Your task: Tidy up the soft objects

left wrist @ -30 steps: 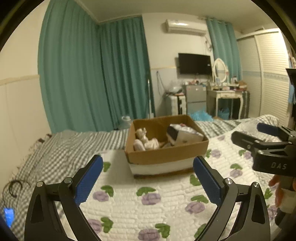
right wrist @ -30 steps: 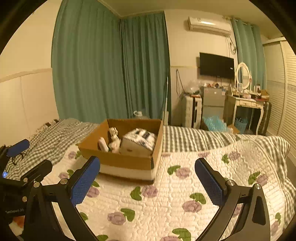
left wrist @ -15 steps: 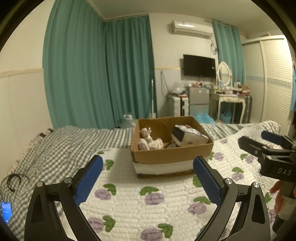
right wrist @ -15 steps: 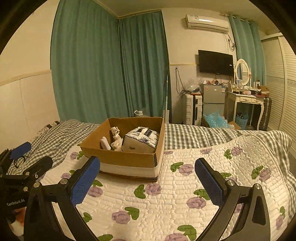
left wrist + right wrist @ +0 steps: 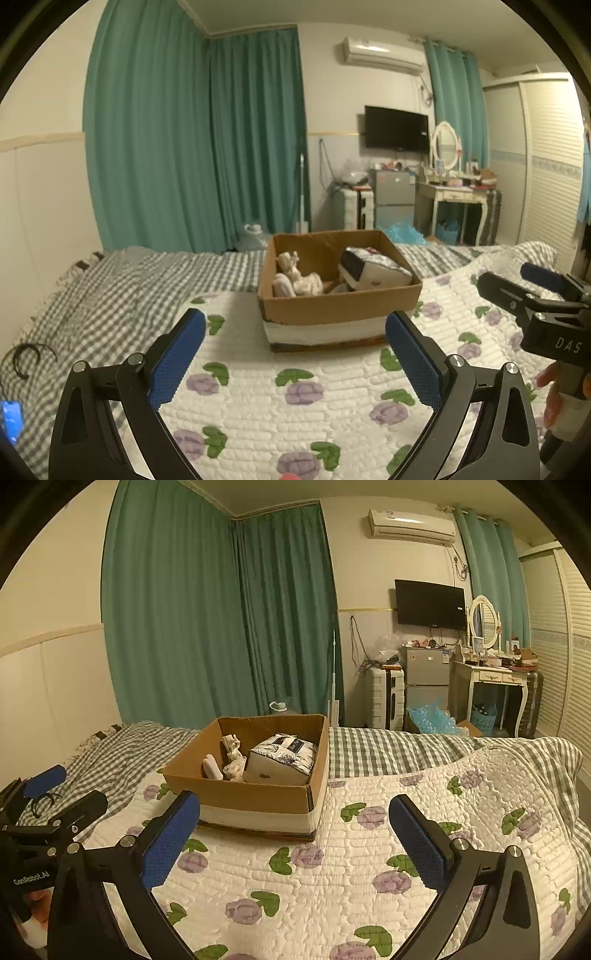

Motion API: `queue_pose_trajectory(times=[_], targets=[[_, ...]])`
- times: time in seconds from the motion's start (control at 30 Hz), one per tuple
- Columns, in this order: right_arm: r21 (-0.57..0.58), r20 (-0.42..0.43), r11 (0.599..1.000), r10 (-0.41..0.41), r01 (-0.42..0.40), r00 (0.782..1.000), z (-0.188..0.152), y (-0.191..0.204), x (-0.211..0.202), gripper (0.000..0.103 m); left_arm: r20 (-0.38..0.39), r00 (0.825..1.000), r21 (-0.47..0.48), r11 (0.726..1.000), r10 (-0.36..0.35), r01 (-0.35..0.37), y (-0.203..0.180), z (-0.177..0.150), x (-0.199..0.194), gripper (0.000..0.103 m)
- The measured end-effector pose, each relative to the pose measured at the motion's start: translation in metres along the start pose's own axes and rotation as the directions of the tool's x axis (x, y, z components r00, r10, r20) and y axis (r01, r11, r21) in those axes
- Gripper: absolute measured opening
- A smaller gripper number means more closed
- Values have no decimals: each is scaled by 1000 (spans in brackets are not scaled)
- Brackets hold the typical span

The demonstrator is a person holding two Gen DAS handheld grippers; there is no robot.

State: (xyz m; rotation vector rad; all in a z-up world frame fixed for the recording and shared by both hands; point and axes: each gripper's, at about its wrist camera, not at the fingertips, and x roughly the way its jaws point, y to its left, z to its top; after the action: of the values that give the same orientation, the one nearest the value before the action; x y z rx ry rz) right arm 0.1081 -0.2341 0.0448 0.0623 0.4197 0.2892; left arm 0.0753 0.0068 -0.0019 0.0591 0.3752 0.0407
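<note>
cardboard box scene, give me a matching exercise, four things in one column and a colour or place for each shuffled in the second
Column one:
1. cardboard box
2. curtains
3. television
4. folded patterned bundle

Column two:
A. mounted on the far wall
B. on the floral quilt
C. inside the box, right side
D. teal green

Pairs: 1-B, 2-D, 3-A, 4-C

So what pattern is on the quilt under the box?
White quilt with purple flowers and green leaves; clearest in the right wrist view.
</note>
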Motion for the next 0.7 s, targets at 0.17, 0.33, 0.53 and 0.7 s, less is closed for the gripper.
queue_pose_trajectory(times=[0.17, 0.33, 0.53, 0.7], targets=[[3, 1, 1000, -4, 4, 1000, -1, -1, 0, 103, 12, 1000, 15, 1000, 5, -5, -3, -1, -5, 100], [14, -5, 1000, -4, 4, 1000, -1, -3, 0, 103, 9, 1000, 13, 1000, 1, -1, -3, -1, -6, 100], [20, -2, 1000, -1, 1, 1000, -1, -4, -2, 103, 5, 1000, 9, 1000, -5, 5, -4, 0, -9, 100], [35, -3, 999, 1, -1, 1000, -1, -6, -2, 103, 6, 1000, 5, 1000, -3, 3, -5, 1, -11, 100]])
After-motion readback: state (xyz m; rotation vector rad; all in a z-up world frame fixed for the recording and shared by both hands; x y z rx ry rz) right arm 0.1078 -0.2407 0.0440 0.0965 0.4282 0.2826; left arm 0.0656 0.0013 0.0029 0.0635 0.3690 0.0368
